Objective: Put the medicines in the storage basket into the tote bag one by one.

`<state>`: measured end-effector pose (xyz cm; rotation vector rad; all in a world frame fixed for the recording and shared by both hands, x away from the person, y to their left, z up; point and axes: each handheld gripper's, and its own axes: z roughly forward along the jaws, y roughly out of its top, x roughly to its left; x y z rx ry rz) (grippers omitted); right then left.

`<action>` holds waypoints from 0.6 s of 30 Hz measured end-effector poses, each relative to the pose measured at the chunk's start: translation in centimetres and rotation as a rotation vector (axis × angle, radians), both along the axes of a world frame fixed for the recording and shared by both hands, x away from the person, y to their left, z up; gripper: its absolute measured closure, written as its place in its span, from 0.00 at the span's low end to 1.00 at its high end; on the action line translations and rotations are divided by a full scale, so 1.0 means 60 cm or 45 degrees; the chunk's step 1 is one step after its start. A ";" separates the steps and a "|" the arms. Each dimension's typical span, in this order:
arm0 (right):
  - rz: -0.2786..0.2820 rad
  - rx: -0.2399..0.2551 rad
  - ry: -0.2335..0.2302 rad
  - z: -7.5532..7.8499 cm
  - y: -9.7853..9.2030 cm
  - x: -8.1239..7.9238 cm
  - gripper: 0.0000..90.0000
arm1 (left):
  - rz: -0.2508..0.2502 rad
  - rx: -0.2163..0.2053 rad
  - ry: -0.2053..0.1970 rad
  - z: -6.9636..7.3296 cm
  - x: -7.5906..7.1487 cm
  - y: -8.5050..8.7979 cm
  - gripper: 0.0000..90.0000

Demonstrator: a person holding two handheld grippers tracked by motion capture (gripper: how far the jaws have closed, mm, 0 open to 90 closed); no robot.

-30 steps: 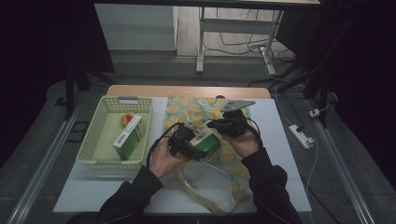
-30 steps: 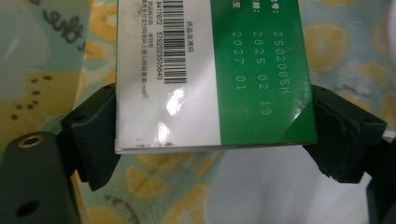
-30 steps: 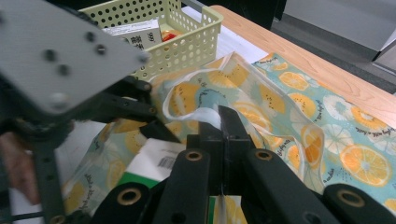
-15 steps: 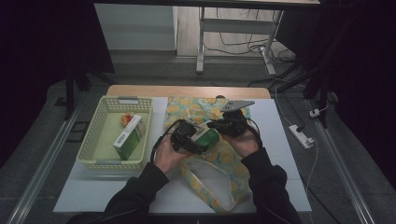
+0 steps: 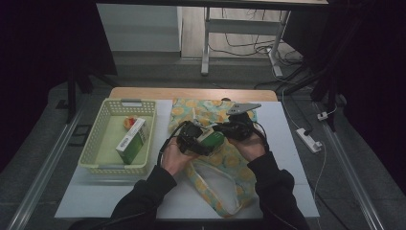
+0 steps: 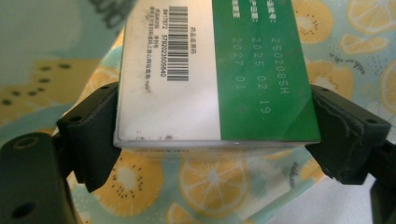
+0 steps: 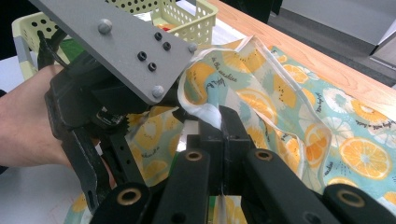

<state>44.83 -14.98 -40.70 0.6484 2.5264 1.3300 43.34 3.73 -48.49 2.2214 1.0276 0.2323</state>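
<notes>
1. Compared with a second ago, the left gripper (image 5: 203, 140) sits slightly lower and nearer the person, carrying the green-and-white carton (image 5: 212, 138) with it; the right gripper (image 5: 221, 128) has kept its place.
2. Seen in the left gripper view, the carton (image 6: 215, 70) is a flat box, white with a broad green band, clamped between both black jaws and hanging over the fruit-print bag (image 6: 210, 179).
3. Its face carries a barcode, small unreadable lines of print, and the stamped text "2502085H", "2025 02 19" and "2027 01".
4. In the right gripper view, the right gripper (image 7: 219, 122) is clenched tight on the bag's white-lined rim (image 7: 208, 112), lifting the mouth open.
5. That bag (image 5: 220, 165) is pale teal, printed with orange, lemon and kiwi slices, and lies mid-table.
6. Beside it stands a yellow basket (image 5: 95, 143) holding a second green-and-white box (image 5: 131, 141).
</notes>
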 end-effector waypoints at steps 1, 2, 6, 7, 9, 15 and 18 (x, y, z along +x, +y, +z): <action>-0.001 0.002 0.000 0.000 0.000 0.000 1.00 | 0.004 0.000 0.000 0.000 0.000 0.000 0.14; -0.002 0.003 -0.001 0.000 -0.001 0.000 1.00 | 0.007 0.001 -0.004 0.000 -0.001 -0.001 0.14; -0.002 0.007 -0.004 0.001 -0.002 0.001 1.00 | 0.002 0.002 0.000 0.003 -0.008 0.000 0.11; -0.004 0.006 -0.005 0.001 -0.002 0.001 1.00 | 0.004 0.000 -0.007 0.005 -0.011 0.001 0.11; -0.005 0.009 -0.006 0.001 -0.003 0.001 1.00 | -0.011 -0.010 -0.015 0.008 -0.017 0.002 0.10; -0.012 0.009 -0.001 0.001 -0.005 0.003 1.00 | -0.037 -0.053 -0.047 0.026 -0.038 0.014 0.07; -0.015 0.011 -0.001 0.000 -0.007 0.004 1.00 | -0.054 -0.108 -0.043 0.032 -0.049 0.025 0.06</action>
